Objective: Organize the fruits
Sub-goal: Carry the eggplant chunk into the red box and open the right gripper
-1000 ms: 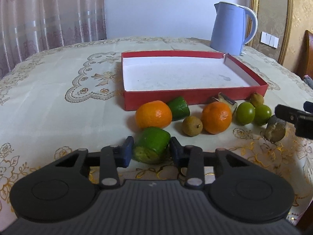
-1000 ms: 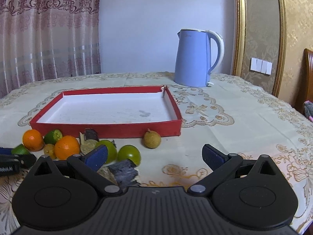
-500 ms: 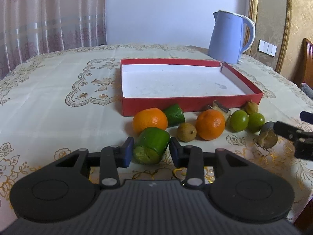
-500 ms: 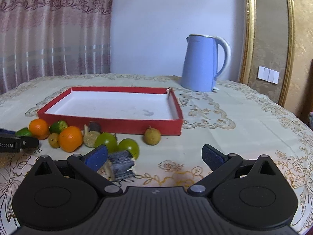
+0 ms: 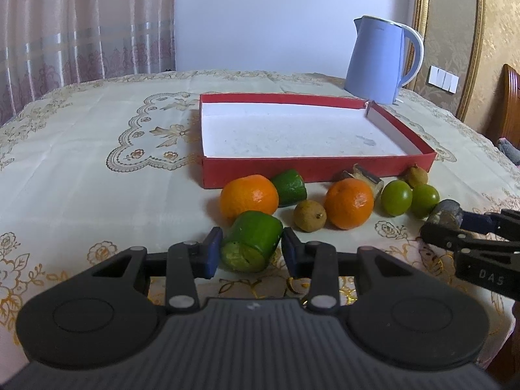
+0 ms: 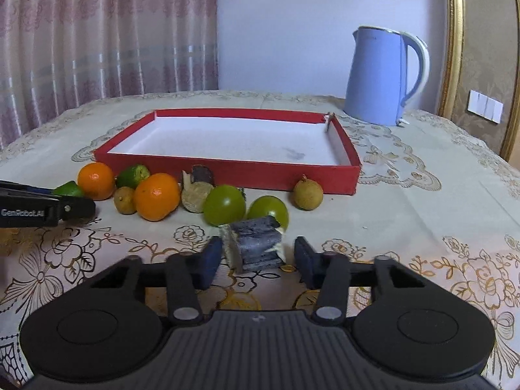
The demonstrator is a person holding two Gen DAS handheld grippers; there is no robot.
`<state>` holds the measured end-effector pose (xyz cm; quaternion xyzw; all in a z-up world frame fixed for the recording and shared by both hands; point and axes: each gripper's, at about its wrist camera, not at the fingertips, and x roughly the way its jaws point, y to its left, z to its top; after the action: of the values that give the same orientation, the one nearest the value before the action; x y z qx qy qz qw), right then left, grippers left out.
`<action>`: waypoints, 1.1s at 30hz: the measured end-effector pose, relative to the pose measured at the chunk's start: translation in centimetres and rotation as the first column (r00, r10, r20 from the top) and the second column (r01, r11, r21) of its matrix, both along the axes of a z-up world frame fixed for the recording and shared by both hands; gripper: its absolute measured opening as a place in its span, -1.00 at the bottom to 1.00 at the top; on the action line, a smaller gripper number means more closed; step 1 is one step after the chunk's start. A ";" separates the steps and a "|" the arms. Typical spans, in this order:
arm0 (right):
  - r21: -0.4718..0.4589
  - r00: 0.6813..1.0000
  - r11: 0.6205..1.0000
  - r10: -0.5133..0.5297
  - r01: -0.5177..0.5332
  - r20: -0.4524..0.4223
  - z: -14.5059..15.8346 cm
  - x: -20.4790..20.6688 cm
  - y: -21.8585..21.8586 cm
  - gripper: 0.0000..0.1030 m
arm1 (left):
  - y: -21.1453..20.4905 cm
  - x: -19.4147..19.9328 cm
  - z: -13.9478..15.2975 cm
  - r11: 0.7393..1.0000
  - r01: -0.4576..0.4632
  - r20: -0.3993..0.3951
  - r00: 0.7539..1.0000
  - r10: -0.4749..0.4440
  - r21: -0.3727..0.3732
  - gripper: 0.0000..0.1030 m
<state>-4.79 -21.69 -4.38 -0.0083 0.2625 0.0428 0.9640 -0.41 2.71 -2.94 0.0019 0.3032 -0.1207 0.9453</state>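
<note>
Green cut fruit chunk (image 5: 252,241) clamped in left gripper (image 5: 250,251), on the tablecloth (image 5: 81,169). Right gripper (image 6: 258,255) jaws just closing around dark chunk (image 6: 258,242); left pad seems to touch, a gap shows at the right pad. Beyond: oranges (image 5: 249,196), limes (image 5: 396,197), then red tray (image 5: 312,170), kettle (image 5: 378,60) farthest.

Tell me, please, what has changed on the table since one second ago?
The right gripper has just been closing its jaws around the dark cut piece; a small gap shows at its right pad. The left gripper stays clamped on the green cut piece. The other fruits and red tray are unmoved.
</note>
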 end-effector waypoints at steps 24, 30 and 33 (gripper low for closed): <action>-0.097 0.986 0.994 -0.031 0.047 0.161 3.7 6.2 -0.6 -0.28 | 0.2 0.1 -0.2 0.999 0.010 -0.011 1.000 -0.010 -0.031 -0.30; -0.109 0.996 0.994 -0.019 0.029 0.090 3.2 10.8 -0.5 -0.28 | 0.1 0.2 -0.2 0.999 0.017 -0.013 1.000 -0.018 -0.031 -0.30; -0.123 0.999 0.992 -0.010 0.016 0.046 2.6 13.0 -0.2 -0.28 | 0.2 0.3 -0.3 0.999 0.019 -0.014 1.000 -0.019 -0.032 -0.30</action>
<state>8.18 -21.90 -1.74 -0.0670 0.2430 0.0201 0.9675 -0.14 2.90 -3.20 -0.0112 0.3081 -0.1345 0.9417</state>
